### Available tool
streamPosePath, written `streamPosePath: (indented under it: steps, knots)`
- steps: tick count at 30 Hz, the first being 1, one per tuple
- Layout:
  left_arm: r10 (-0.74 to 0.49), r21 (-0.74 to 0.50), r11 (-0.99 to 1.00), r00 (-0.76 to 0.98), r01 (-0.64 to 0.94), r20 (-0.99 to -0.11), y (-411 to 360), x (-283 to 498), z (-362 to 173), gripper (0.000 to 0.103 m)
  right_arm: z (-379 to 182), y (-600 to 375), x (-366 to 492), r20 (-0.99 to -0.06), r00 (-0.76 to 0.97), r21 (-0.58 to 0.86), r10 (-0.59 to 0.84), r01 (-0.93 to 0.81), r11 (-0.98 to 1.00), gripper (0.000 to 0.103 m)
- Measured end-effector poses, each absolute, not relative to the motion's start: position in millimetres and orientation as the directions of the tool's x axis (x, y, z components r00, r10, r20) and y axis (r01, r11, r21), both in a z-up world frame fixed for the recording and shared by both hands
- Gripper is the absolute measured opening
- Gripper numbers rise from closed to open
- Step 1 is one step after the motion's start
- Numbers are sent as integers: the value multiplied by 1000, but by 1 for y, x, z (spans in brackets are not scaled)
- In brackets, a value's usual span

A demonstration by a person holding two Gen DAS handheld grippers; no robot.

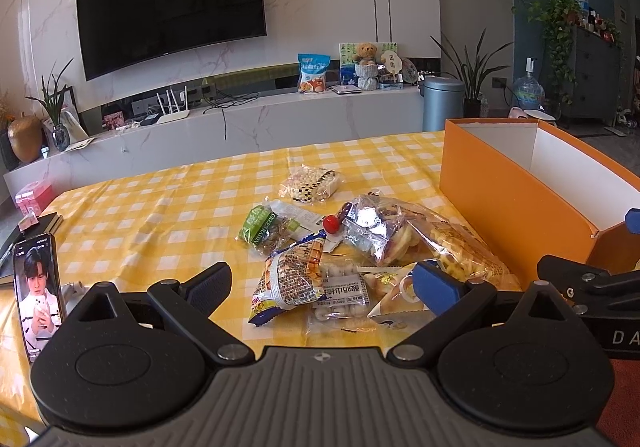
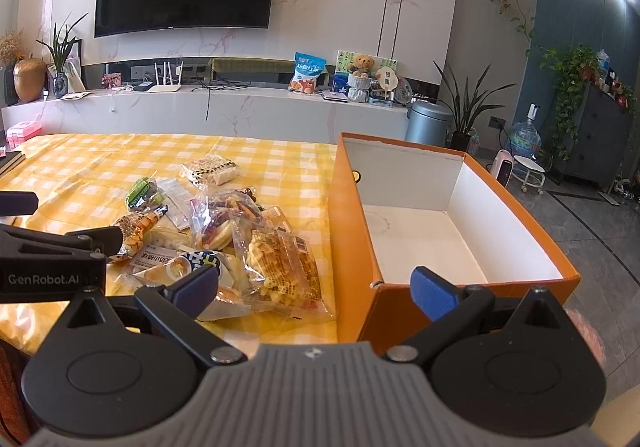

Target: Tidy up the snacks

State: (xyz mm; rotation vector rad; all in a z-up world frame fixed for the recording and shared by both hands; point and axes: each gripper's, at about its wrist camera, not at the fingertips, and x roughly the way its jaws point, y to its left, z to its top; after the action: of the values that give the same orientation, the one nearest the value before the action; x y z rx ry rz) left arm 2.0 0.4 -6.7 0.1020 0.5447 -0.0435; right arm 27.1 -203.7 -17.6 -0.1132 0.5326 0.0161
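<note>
Both grippers, left point(image 1: 324, 283) and right point(image 2: 316, 287), hover level over snacks point(image 1: 360, 247), jaws apart.

"GREEN RAISIN" printed on green plastic snack packet point(image 1: 262, 225). "GenRobot.AI" in white on black housing of left gripper point(image 2: 44, 279). "DA" visible on black right gripper body point(image 1: 624, 337), rest cut off.

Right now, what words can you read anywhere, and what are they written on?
"GenRobot.AI": on the side of the left tool, seen from the right wrist.
"DA": cut off at the picture edge, on the right tool, seen from the left wrist.
"GREEN RAISIN": roughly legible on the green packet.
Chinese print on the white snack packet: partly legible, not transcribed.
Other snack wrappers, the blue bag on the shelf, the phone screen: too small or blurred.
</note>
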Motion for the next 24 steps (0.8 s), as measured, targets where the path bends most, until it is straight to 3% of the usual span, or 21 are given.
streamPosePath:
  steps: [24]
  knots:
    - [-14,87,994,853,70,-522,-1,2,-7,103,-18,-203,26,-512,859,-103,-12,-48,994,100]
